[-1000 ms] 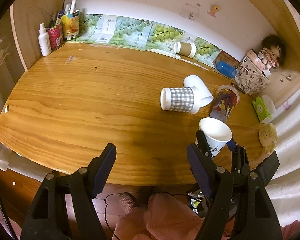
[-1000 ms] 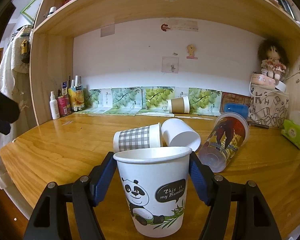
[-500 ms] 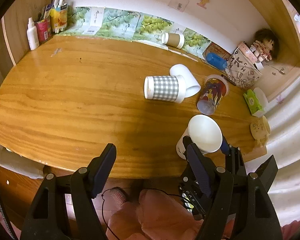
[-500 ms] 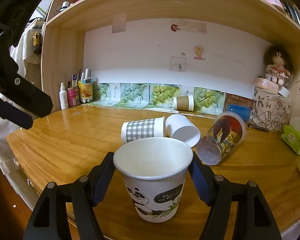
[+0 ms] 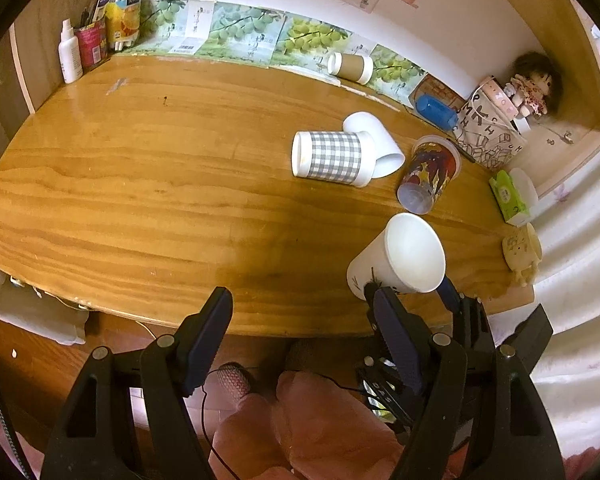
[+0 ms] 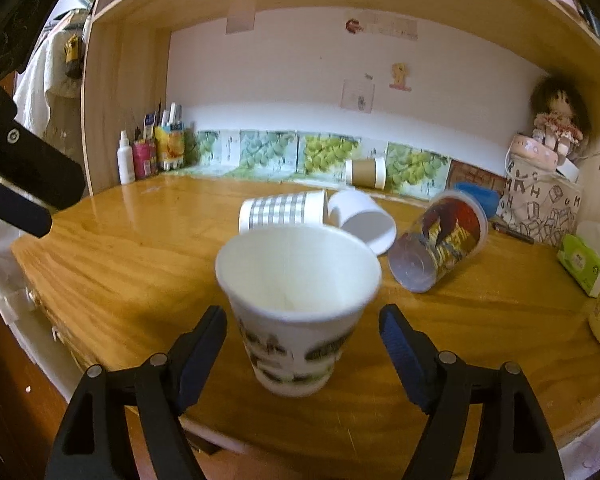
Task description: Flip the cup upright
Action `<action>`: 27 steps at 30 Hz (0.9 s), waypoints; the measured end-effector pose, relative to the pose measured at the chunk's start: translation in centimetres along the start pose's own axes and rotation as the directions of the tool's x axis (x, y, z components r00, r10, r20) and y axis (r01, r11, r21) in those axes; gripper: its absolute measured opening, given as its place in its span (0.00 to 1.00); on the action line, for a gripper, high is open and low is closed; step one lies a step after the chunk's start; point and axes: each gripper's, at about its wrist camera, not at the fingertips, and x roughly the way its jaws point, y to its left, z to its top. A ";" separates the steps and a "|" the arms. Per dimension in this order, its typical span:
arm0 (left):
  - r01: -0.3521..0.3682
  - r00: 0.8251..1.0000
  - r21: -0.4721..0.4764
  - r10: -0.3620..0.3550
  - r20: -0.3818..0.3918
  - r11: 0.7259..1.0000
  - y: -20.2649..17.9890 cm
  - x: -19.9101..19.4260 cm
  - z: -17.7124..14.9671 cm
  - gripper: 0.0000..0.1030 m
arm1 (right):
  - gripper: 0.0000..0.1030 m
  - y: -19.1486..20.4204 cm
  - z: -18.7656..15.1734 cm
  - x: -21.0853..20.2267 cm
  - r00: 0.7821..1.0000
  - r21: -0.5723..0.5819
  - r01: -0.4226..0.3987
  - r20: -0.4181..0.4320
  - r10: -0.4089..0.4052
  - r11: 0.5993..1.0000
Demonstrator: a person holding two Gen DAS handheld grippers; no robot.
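The bench [image 5: 148,184] was glossy varnished wood with strong grain. The panda cup [image 6: 296,312] looked like matt white paper, as did the checked cup [image 5: 328,159]. The printed tumbler [image 6: 440,240] was shiny clear plastic. The right hand-held gripper [image 6: 302,340] was matt black plastic.

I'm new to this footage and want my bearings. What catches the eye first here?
A white paper cup with a printed band stands upright, mouth up, near the desk's front edge, between the open jaws of the right gripper. Behind it, mid-desk, a checked cup, a plain white cup and a colourful plastic cup lie on their sides.
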 end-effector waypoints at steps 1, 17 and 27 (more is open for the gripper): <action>-0.005 1.000 -0.008 0.005 -0.005 1.000 0.1 0.2 -0.1 0.74 | 0.77 -0.2 -0.2 -0.1 1.000 0.001 -0.002 -0.015 0.002 1.000; -0.086 0.996 -0.059 0.084 -0.032 0.995 -3.8 -0.6 0.3 0.75 | 0.79 -6.3 4.6 -5.3 0.905 0.071 0.005 -0.424 0.025 0.997; -0.198 0.972 0.028 0.200 -0.123 0.980 -8.3 -2.9 -2.4 0.75 | 0.80 -9.6 6.8 -9.6 0.805 0.154 0.115 -0.593 -0.002 0.981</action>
